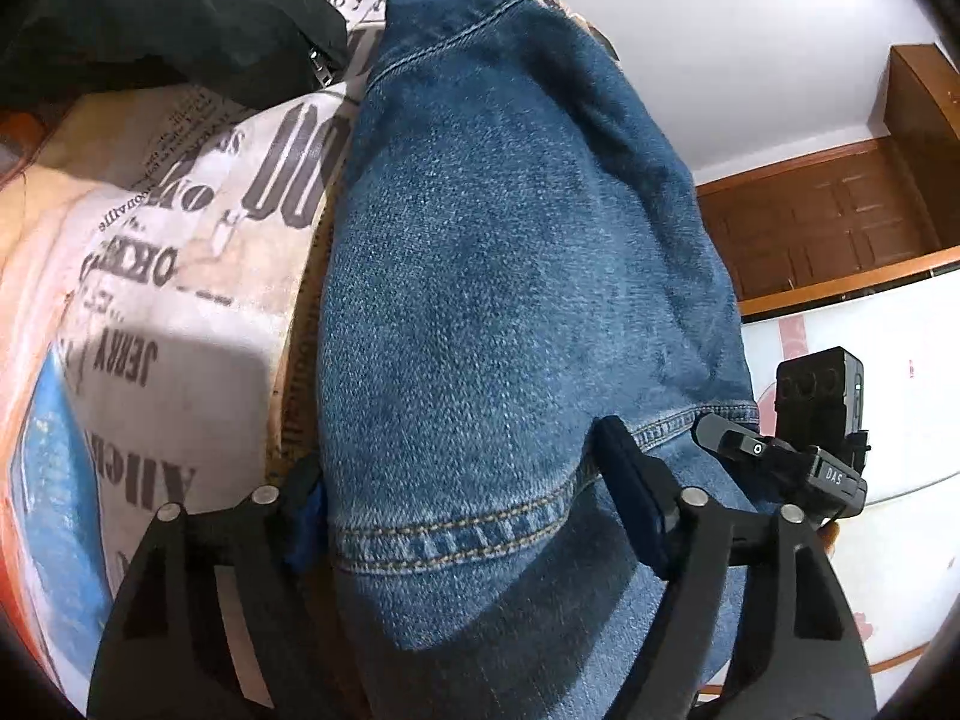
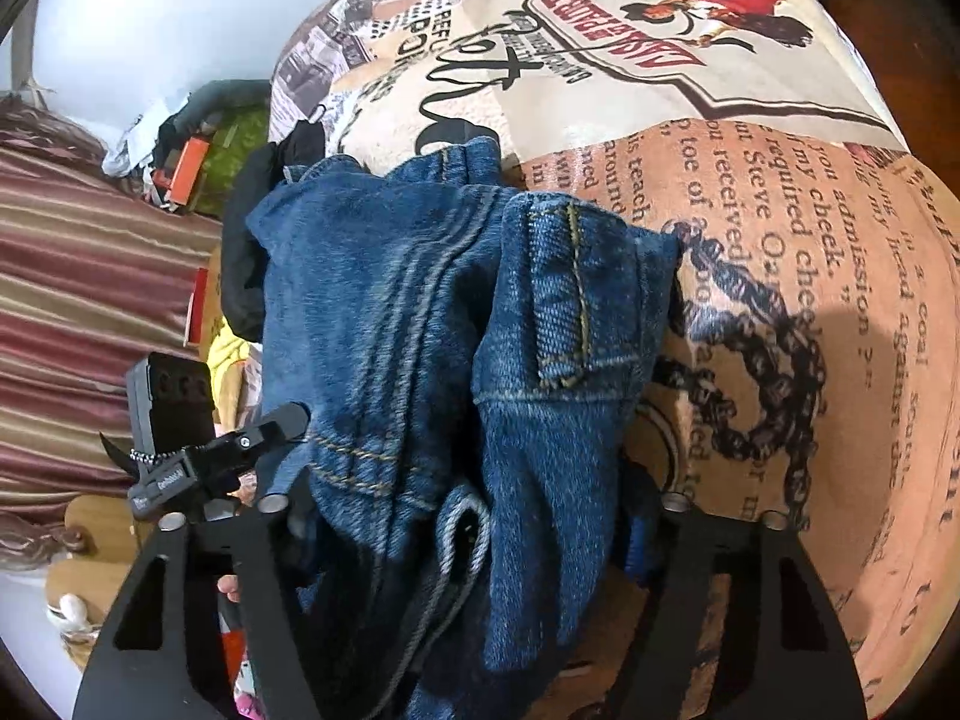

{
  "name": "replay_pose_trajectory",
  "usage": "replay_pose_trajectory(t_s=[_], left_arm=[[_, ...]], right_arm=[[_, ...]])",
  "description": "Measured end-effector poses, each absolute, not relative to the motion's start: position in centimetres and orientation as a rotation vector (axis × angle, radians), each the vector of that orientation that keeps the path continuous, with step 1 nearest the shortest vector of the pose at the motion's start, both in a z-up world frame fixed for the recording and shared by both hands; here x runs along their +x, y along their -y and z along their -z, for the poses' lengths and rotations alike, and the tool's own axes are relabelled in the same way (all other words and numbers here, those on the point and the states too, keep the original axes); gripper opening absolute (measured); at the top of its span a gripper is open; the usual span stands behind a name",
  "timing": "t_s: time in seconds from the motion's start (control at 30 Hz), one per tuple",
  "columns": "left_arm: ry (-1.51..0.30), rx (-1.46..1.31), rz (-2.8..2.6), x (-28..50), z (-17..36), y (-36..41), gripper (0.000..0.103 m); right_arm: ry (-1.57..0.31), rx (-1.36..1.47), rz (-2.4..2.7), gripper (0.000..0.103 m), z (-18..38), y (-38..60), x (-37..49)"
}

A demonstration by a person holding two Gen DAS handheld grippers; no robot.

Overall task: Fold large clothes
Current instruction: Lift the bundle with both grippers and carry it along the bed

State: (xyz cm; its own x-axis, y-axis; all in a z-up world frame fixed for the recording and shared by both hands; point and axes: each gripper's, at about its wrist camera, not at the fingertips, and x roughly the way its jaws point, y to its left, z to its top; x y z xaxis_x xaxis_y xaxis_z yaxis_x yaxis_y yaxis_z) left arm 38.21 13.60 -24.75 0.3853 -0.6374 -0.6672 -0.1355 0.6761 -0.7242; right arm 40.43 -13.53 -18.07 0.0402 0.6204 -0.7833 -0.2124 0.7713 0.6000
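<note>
Jeans (image 1: 510,276) lie bunched on a printed sheet (image 1: 180,312) — a black garment (image 1: 180,18) sits at the far left. Left tool (image 1: 474,516) straddles a stitched denim seam, jaws clamped on the cloth. Right tool (image 2: 474,540) likewise grips the bunched waistband — a belt loop stands just beyond it.

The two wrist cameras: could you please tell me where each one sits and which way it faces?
Left wrist: sits on the left hand-held gripper, looking forward and down along its fingers at the blue jeans lying on the printed bedspread; the right hand-held gripper shows at the right.
Right wrist: sits on the right hand-held gripper, looking down at bunched denim; the left hand-held gripper and a fingertip show at lower left.
Shared: the jeans, the bedspread, and each view shows the other gripper.
</note>
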Motion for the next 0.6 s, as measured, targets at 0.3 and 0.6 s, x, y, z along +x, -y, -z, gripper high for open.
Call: replay_pose_trajectory(t_s=[0.3,0.6], left_arm=[[-1.144,-0.635,0.361,36.0,19.9,-12.0,0.054],[-1.033,-0.588,0.367,33.7,13.5,-13.9,0.044]], right_arm=[[-1.349,0.299,-0.708,0.044,15.7,11.7,38.6],[-1.24,0.233,-0.76,0.039,11.2,7.6,37.8]])
